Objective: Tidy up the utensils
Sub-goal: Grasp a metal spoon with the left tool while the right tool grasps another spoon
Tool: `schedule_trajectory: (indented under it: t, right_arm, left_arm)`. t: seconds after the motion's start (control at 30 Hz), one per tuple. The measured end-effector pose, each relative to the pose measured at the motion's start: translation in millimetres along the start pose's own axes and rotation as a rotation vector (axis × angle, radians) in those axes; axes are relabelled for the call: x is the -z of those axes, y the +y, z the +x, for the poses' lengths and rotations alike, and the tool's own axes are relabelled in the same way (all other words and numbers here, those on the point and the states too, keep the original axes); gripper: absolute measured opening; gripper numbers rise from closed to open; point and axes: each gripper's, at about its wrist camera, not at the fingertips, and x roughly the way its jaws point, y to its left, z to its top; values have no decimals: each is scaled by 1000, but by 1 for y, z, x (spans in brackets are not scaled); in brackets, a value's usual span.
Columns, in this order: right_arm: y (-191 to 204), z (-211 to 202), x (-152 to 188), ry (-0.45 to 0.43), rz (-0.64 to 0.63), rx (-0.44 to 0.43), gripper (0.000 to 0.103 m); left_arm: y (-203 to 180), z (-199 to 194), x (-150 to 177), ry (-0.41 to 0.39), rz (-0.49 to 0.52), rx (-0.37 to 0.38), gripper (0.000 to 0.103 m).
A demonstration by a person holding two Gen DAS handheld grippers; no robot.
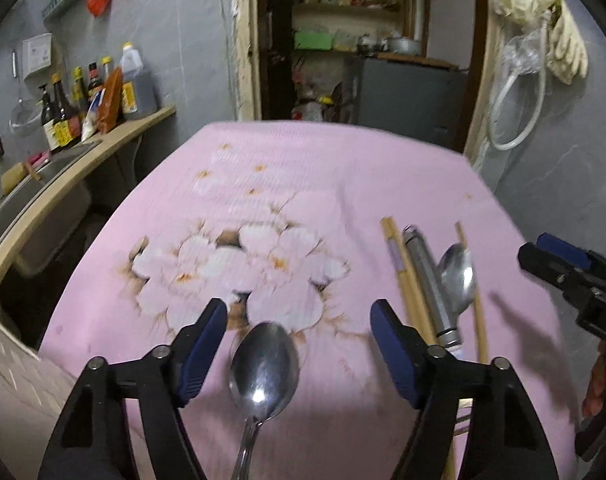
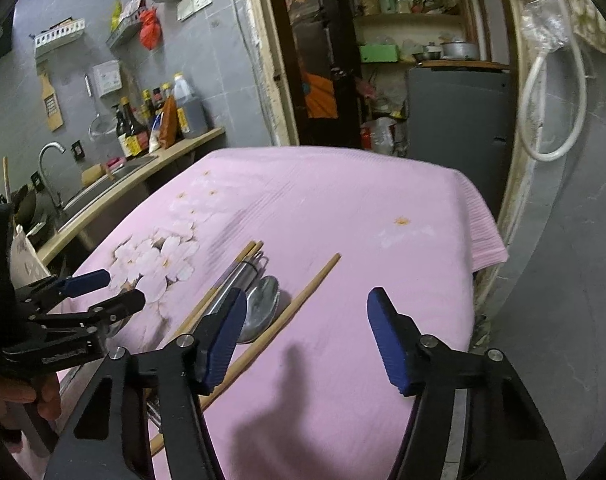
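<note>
A metal spoon lies on the pink floral cloth, its bowl between my open left gripper's fingers, not gripped. To the right lie wooden chopsticks, a metal cylinder, a second spoon and a single chopstick. In the right wrist view my right gripper is open and empty above the cloth, with the single chopstick, second spoon and cylinder by its left finger. The left gripper shows at left.
A counter with sauce bottles and a sink runs along the left. A faucet stands there. A doorway with shelves is behind the table. A hose hangs on the right wall. The table's right edge drops off.
</note>
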Motion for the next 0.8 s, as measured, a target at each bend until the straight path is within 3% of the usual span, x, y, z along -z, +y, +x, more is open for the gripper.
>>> schedule_trajectory:
  t: [0.13,0.37,0.7,0.8]
  right_arm:
    - [6,11,-1,30,-18,-26,51]
    - [14,32,-4,88,-56,-76,42]
    - [24,58,-4,197,-90,-86,38]
    - [20,62,-4,210,-72,-84,27]
  left_arm:
    - [2,8,4,44,-15,-33,61]
    - [14,19,4,109,-71,-46,55]
    - [14,18,6,114,-82,-58,45]
    - [12,17,6,115,-82,-61,35]
